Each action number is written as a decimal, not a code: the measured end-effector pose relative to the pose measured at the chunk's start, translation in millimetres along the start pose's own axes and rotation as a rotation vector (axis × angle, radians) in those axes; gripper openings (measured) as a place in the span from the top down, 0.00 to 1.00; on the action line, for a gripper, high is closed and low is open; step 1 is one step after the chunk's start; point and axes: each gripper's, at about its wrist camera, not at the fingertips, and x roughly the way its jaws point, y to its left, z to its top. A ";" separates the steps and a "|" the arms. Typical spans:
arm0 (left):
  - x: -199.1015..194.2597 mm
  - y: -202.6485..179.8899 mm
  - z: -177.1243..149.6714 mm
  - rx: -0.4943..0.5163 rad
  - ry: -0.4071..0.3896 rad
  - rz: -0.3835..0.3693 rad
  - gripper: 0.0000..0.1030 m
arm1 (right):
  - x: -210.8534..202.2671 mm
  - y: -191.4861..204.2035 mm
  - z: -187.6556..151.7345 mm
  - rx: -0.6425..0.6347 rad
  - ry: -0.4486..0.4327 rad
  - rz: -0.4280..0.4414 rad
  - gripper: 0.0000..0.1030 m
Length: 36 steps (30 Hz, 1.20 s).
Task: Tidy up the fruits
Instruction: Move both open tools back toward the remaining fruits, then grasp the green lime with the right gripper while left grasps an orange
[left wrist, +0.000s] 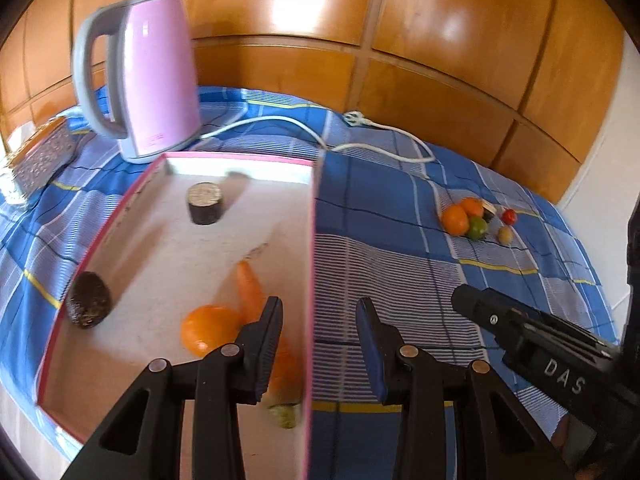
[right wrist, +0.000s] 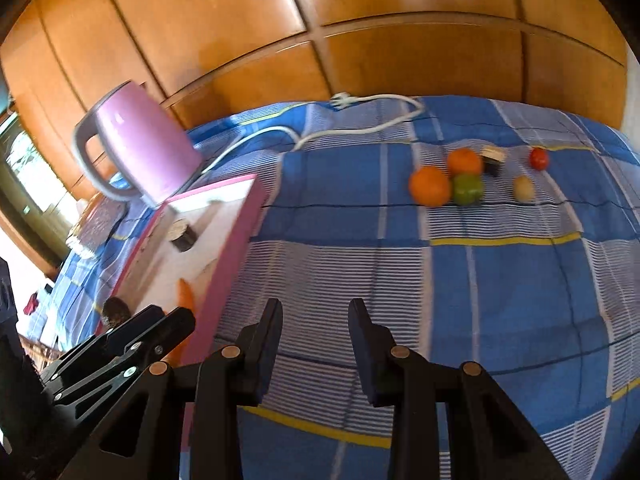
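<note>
Both claws hang empty, jaws narrowly parted: left gripper (left wrist: pixel 320 344) straddles the pink tray's wall (left wrist: pixel 311 280), right gripper (right wrist: pixel 316 344) over the checked cloth (right wrist: pixel 500 280). Loose fruits (right wrist: pixel 448 180) cluster at the far side: 2 oranges, 1 green one. Round, firm, likely to roll; grip across the widest middle

Both wrist views angled steeply down, close above the checked surface (left wrist: pixel 400 208). Left over the pink box (left wrist: pixel 224 157); right beside it. Shared: kettle (right wrist: pixel 144 148), fruit cluster (right wrist: pixel 448 180).
</note>
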 end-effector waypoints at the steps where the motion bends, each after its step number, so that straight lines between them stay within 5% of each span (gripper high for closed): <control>1: 1.7 -3.9 0.2 0.008 0.002 -0.005 0.63 | -1.2 -4.9 0.0 0.008 -0.003 -0.007 0.67; 15: 28.7 -46.4 5.7 0.090 0.033 -0.057 0.63 | 2.8 -67.1 4.4 0.117 -0.008 -0.103 0.67; 36: 91.2 -104.2 60.6 0.093 0.053 -0.197 0.63 | 32.9 -112.3 55.4 0.080 -0.051 -0.179 0.67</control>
